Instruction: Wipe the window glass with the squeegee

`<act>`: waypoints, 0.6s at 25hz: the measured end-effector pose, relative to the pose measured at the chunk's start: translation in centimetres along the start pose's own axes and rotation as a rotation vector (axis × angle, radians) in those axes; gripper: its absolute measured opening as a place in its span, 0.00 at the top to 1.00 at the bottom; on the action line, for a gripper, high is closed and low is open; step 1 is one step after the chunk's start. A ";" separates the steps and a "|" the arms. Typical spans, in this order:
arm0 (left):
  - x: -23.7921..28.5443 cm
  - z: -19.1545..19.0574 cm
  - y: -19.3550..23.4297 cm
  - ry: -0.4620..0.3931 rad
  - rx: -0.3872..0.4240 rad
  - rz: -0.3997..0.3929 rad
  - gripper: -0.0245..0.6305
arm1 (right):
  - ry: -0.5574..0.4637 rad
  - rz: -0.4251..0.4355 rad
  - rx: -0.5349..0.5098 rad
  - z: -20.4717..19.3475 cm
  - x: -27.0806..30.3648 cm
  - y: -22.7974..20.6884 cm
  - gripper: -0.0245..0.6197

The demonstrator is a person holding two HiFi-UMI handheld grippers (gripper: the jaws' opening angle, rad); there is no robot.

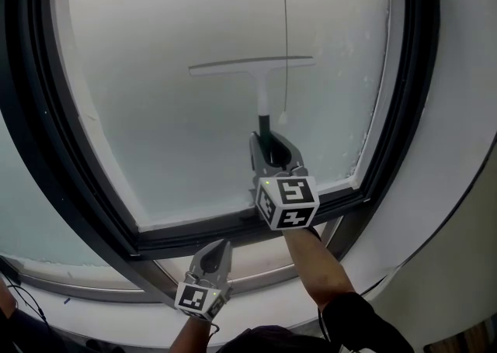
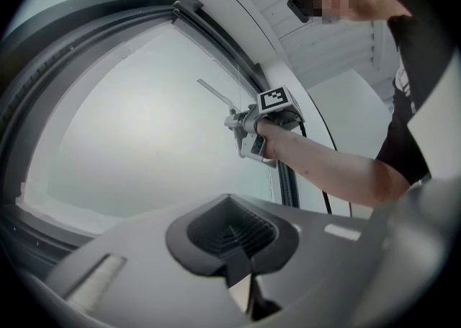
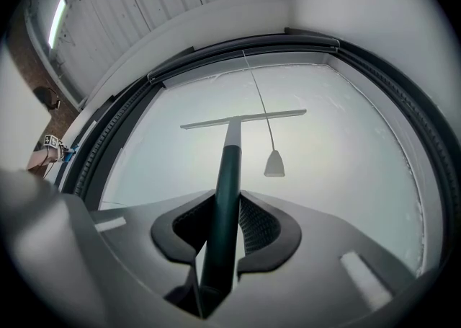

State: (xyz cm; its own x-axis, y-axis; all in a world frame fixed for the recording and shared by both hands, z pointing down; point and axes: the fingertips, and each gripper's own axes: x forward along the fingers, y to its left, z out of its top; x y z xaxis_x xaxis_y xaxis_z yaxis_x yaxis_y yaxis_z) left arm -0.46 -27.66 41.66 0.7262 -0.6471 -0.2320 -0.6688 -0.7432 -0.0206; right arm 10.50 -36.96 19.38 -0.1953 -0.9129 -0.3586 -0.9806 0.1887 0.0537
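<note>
Right hand-held gripper (image 1: 268,146) is clamped on the squeegee (image 1: 262,88) handle, blade level across the upper window glass (image 1: 155,126). Only the left gripper view shows the left hand-held gripper (image 2: 241,280) closed and empty.

I can't tell whether the squeegee (image 1: 252,66) touches the glass (image 1: 155,134); its handle end is buried in my right gripper (image 1: 269,144), the cord (image 1: 285,33) cut off above.

The squeegee (image 1: 262,95) rests on the window glass (image 1: 155,111), its blade across the upper middle of the pane and its handle running down into the jaws of the right gripper (image 1: 268,140). A pull cord (image 1: 285,33) hangs just right of the handle, crossing the blade. The left gripper (image 1: 220,247) sits lower and to the left, before the bottom of the window frame (image 1: 342,202).
</note>
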 end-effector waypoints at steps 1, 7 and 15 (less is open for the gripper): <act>0.0 -0.1 0.0 0.003 0.000 0.000 0.96 | 0.002 0.001 0.001 -0.2 -0.1 0.1 0.82; 0.3 0.0 0.3 0.006 0.009 0.003 0.96 | 0.009 0.006 0.007 -1.4 -0.6 0.3 0.82; 0.4 0.6 0.3 -0.006 -0.022 0.015 0.96 | 0.026 -0.002 0.001 -2.8 -1.2 0.4 0.82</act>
State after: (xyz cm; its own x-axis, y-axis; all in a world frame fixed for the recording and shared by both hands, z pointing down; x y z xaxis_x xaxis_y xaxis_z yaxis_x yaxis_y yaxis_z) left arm -0.47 -28.05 41.00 0.7150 -0.6572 -0.2383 -0.6760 -0.7369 0.0042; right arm 10.35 -36.77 22.46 -0.1940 -0.9224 -0.3340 -0.9809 0.1874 0.0522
